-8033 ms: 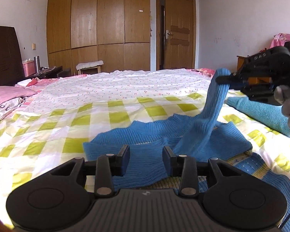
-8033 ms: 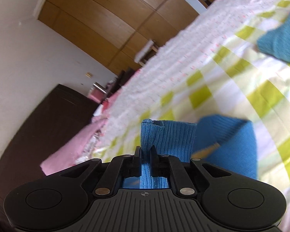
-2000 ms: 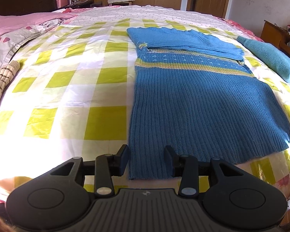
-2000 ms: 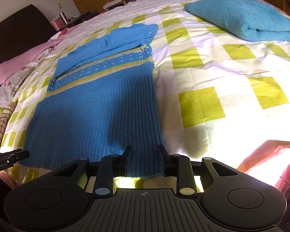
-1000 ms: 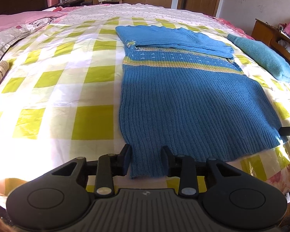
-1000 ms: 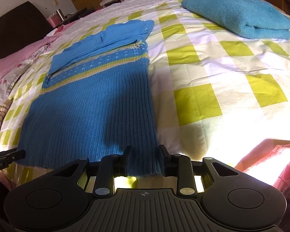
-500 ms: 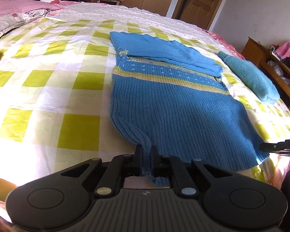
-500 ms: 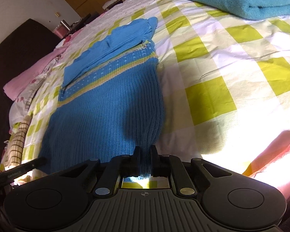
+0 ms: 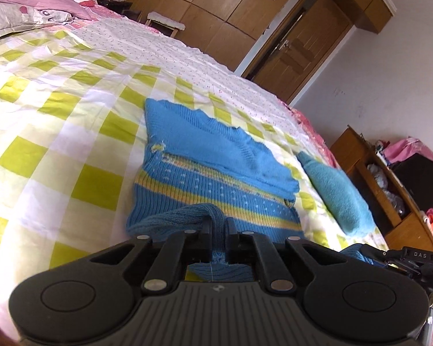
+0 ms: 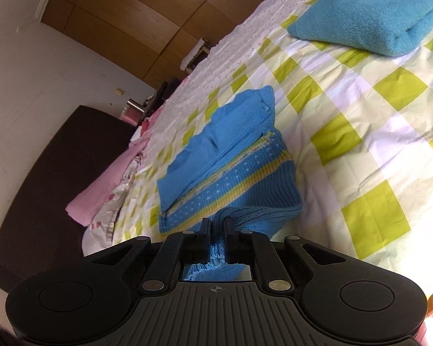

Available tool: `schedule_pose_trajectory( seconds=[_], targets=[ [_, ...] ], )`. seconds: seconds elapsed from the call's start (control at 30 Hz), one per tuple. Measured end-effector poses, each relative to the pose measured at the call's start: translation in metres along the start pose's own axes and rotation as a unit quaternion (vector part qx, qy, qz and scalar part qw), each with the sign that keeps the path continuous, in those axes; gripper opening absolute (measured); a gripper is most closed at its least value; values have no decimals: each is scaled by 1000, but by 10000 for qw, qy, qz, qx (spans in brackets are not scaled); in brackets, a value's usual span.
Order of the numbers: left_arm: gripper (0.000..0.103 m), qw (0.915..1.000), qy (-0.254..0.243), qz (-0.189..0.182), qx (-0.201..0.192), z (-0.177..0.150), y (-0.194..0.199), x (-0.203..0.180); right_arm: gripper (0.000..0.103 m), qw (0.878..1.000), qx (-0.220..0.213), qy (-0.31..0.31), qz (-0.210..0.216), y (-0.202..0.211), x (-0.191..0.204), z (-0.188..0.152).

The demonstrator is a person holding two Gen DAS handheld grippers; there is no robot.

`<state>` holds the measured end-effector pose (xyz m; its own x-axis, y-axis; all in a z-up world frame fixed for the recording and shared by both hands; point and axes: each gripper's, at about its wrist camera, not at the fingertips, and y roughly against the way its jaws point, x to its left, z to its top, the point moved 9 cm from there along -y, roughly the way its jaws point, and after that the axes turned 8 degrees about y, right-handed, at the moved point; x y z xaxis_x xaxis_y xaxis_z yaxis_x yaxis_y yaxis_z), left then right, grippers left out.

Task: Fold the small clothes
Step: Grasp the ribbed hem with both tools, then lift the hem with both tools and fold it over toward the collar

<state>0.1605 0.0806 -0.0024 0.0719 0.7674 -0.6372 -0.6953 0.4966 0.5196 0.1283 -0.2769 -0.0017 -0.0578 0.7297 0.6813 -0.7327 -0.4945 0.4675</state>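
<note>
One blue sweater (image 9: 216, 173) lay on the bed (image 9: 57, 150), its hem lifted. The left gripper (image 9: 218, 232) and right gripper (image 10: 216, 230) each had fingers clenched on a hem corner. One folded teal towel (image 10: 369, 14) sat well apart. A wooden wardrobe (image 9: 216, 3) and one door (image 9: 300, 46) stood behind.

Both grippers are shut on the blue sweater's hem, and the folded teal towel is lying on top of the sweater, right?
Not quite. The left gripper and right gripper do pinch the blue sweater, but the teal towel lies apart from it on the checked bedspread, as the right wrist view shows.
</note>
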Motion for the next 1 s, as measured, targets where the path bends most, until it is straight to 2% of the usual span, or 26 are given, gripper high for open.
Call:
schedule_pose_trajectory(
  seconds=[0.33,0.57,0.83,1.0],
  targets=[
    [14,9982,-111,-207,-553,90,-40,-12,9,9984,-548,-41,152,-44,13,81],
    [14,9971,-86,-63,-754,142,-91,-1,9,9968,-751,-249,93,-98,1,137],
    [14,9971,259,374,-603,155,-155,38,9,9957,-669,-500,-398,-166,-38,163],
    [14,9959,342,554,-631,152,-169,53,11,9957,-458,-432,-683,-198,-52,165]
  ],
)
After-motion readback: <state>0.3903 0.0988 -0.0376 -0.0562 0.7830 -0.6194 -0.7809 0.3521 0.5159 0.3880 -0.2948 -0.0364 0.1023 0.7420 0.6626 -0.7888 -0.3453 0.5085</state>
